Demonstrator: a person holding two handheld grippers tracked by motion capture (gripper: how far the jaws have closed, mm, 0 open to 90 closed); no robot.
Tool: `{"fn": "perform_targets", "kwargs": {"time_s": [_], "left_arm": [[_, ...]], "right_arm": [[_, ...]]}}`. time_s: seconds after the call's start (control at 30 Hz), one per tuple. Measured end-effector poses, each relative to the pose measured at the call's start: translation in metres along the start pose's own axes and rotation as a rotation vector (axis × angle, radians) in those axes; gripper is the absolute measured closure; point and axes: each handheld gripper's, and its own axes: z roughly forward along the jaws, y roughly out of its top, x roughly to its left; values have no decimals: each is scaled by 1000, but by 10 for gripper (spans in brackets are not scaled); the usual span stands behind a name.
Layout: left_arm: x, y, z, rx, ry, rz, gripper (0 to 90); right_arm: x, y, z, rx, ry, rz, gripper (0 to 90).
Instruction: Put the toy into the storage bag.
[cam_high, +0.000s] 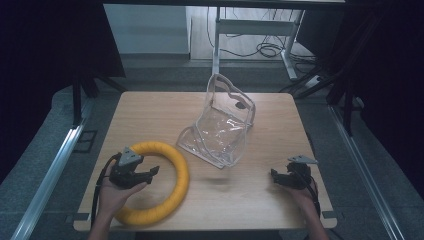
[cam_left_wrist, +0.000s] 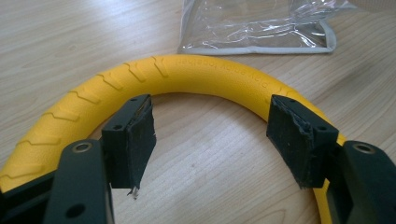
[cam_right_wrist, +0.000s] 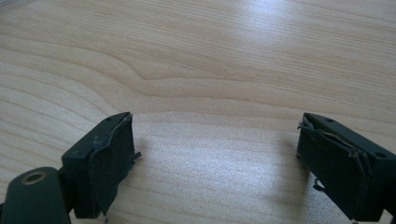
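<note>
- Closest to the person's side of the table (cam_high: 150, 107), the yellow ring (cam_high: 170, 187) lies flat on the wood at the front left, its near arc almost at the table's front edge.
- Held in the person's left hand (cam_high: 114, 196), the left gripper (cam_high: 150, 172) sits low inside the ring's opening, pointing toward the ring's right-hand arc.
- From the left gripper view, its jaws stand wide apart with bare wood between them; the ring (cam_left_wrist: 196, 74) curves just beyond both tips, and I cannot tell whether either pad touches the yellow surface. Nothing is gripped.
- Over at the front right, the right gripper (cam_high: 276, 176) hangs low above the table in the person's right hand (cam_high: 302, 197), well apart from the ring.
- Its own view shows its jaws spread wide too, with plain wood grain (cam_right_wrist: 210, 70) between and ahead of them.
- Farther back, near the table's middle, a clear plastic bag (cam_high: 220, 127) with pale trim stands partly upright, its lower end resting on the wood just beyond the ring.
- Beyond the table's far edge, a white desk frame (cam_high: 250, 30) and loose cables (cam_high: 267, 49) sit on the floor.
</note>
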Motion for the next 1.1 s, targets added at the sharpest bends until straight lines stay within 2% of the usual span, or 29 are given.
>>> {"fn": "perform_targets", "kwargs": {"time_s": [0.3, 0.43, 0.77, 0.93, 1.1], "left_arm": [[-3, 2, 0, 6, -28, -4, 329], [-7, 4, 4, 31, -45, 5, 326], [-7, 2, 11, 63, -43, -5, 326], [-19, 3, 19, 96, -66, 8, 320], [-42, 3, 39, 172, -107, 41, 312]], "right_arm": [[0, 0, 0, -3, -4, 2, 137], [0, 0, 0, -3, -5, 3, 138], [0, 0, 0, -3, -6, 3, 140], [0, 0, 0, -3, -5, 4, 140], [0, 0, 0, -3, -6, 4, 141]]}}
